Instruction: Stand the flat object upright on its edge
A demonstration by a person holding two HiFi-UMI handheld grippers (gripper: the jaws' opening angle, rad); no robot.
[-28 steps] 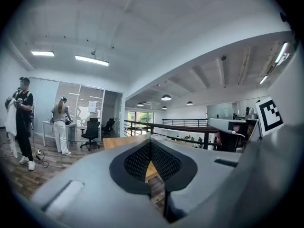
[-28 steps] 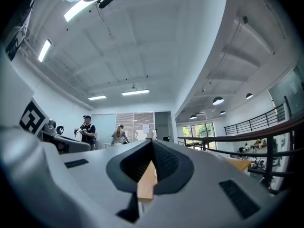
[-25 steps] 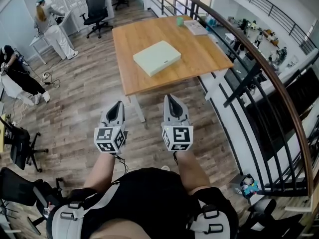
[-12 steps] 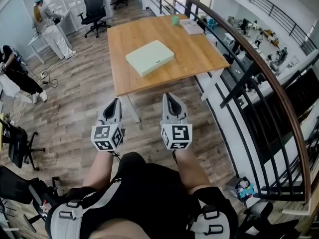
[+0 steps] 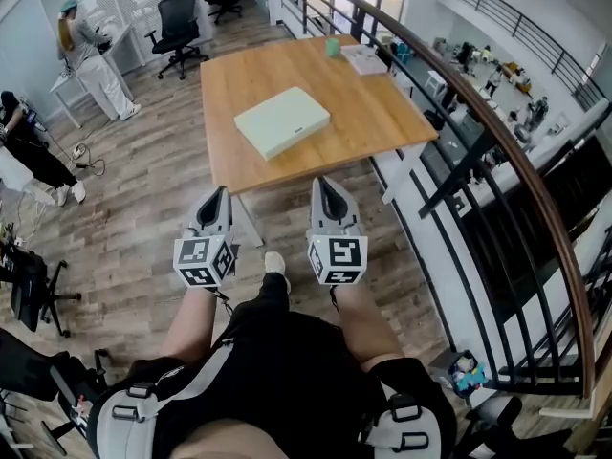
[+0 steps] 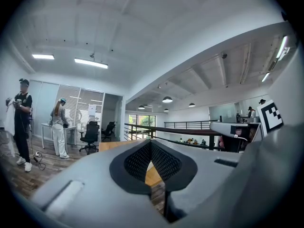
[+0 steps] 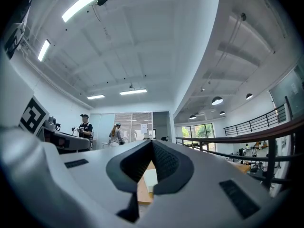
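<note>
A flat pale green box [image 5: 282, 120] lies on a wooden table [image 5: 373, 113] ahead of me in the head view. Between the jaws in the right gripper view a pale sliver of that box [image 7: 150, 179] shows. My left gripper [image 5: 221, 193] and right gripper [image 5: 323, 185] are held side by side over the wood floor, short of the table's near edge. Both are shut with nothing in them. In the left gripper view the left gripper [image 6: 151, 142] points level at the table top, and the right gripper [image 7: 152, 142] does the same in its own view.
A green cup [image 5: 332, 47] and a white stack of papers [image 5: 363, 58] sit at the table's far end. A curved railing [image 5: 497, 142] runs along the right. Office chairs [image 5: 178, 27] and standing people [image 5: 86, 55] are at the left and far back.
The table and the box have come closer in the head view as the person walks forward. Both grippers stay shut and side by side.
</note>
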